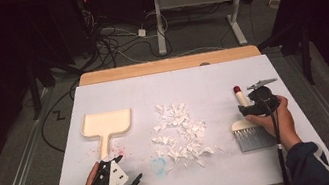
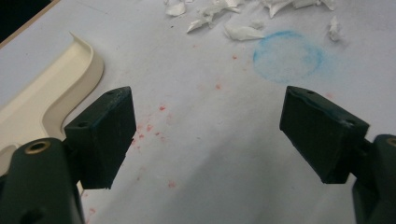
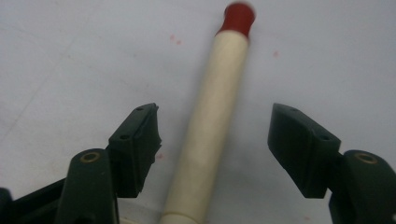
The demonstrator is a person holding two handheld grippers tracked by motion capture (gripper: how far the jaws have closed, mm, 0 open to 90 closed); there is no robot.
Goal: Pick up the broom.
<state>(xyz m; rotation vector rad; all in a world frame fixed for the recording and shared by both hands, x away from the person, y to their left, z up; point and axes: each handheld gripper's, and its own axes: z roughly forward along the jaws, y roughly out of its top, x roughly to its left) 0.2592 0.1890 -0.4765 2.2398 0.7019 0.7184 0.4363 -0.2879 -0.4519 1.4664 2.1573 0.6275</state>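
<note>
- The right gripper (image 1: 251, 106) sits over the brush handle (image 3: 212, 126) at about 3 o'clock on the table (image 1: 211, 79). In the right gripper view its jaws stand apart, one on each side of the cream handle, with clear gaps on both sides and no pad touching it.
- The brush (image 1: 250, 131) lies with its red tip (image 3: 239, 17) pointing toward 12 o'clock and its grey bristles (image 1: 255, 138) toward 6 o'clock.
- The left gripper (image 1: 116, 179) is at about 7 o'clock, its jaws wide apart with nothing between them; bare white table with red specks lies under them.
- The cream dustpan (image 1: 107, 123) lies at about 9 o'clock on the table, its handle pointing toward the left gripper; in the left gripper view its rim (image 2: 88, 60) is just beside the left jaw, apart from it.
- The torn paper scraps (image 1: 179, 130) are heaped at the table's middle, with a faint blue ring (image 2: 288, 56) at their 7 o'clock edge.
- The right hand (image 1: 273, 120) covers the brush where handle meets head. The red tip is blurred, and the handle's lower end is cut off in the right gripper view.
</note>
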